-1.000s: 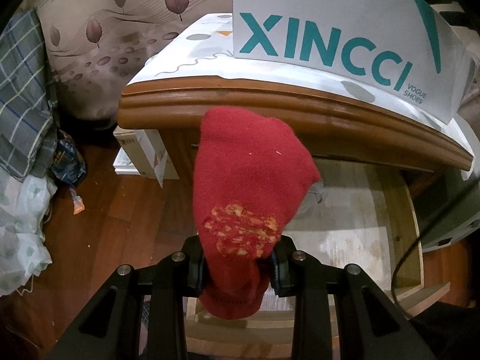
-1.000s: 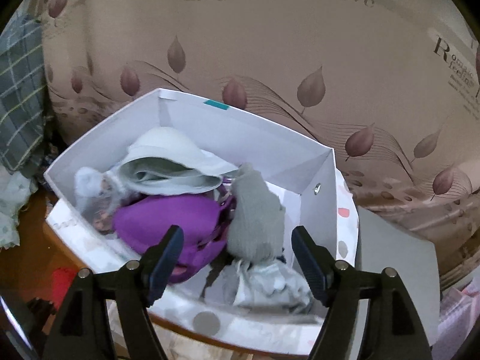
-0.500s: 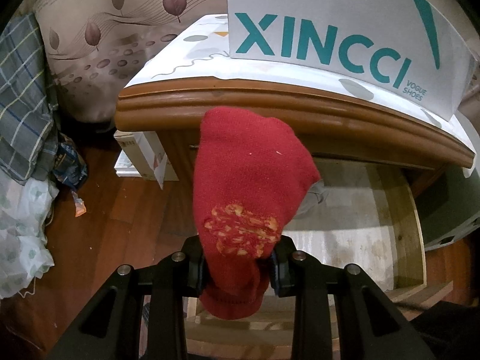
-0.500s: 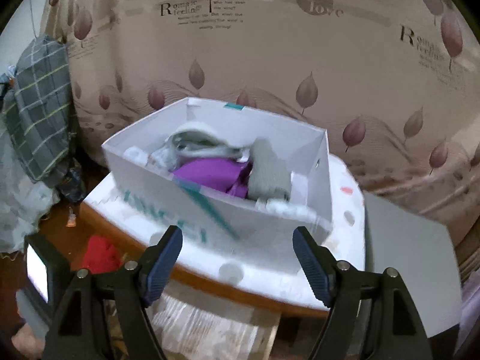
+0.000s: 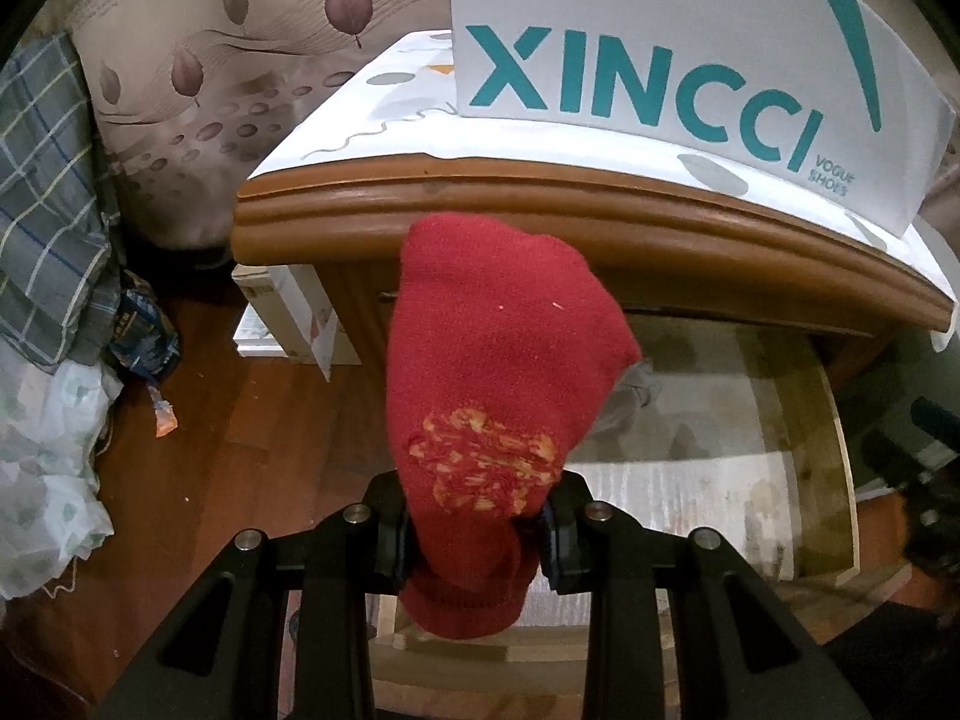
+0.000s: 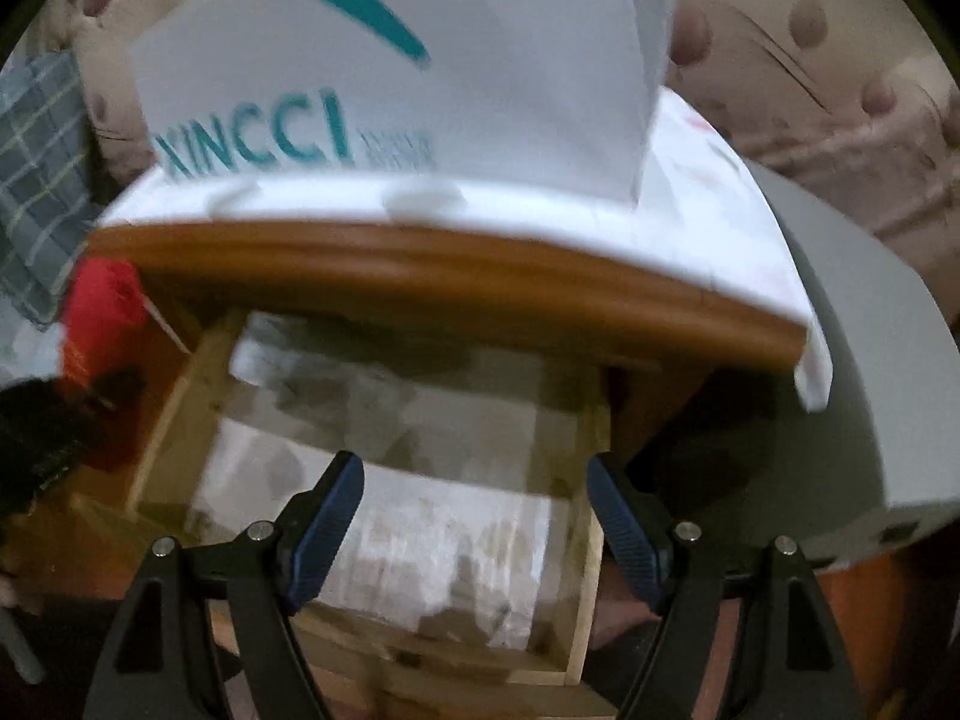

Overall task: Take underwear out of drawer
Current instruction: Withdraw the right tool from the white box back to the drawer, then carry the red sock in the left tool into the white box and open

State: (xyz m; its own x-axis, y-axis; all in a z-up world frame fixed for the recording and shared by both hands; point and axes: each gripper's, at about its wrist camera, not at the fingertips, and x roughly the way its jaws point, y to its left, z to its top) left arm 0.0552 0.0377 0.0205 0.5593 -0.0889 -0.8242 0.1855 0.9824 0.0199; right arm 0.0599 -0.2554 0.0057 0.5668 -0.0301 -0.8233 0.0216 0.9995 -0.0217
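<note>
1. Left wrist view: left hand-held gripper (image 5: 477,531) pinches red garment (image 5: 498,372) above open drawer (image 5: 834,420); weak grip could drop it back.
2. Right hand-held gripper (image 6: 474,525) spread, empty over drawer; could clip nightstand edge (image 6: 420,264).

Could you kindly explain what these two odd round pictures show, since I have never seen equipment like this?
There is no robot here: a person holds a pair of tongs in each hand, and a fisheye camera on each looks forward along its fingers. In the left view, the left tongs are shut on a red knitted garment, held above an open wooden drawer. The right view is blurred. The right tongs stand open with nothing between them, pointing down into the same drawer. On the wooden cabinet above stands a white XINCCI shoe box.
</note>
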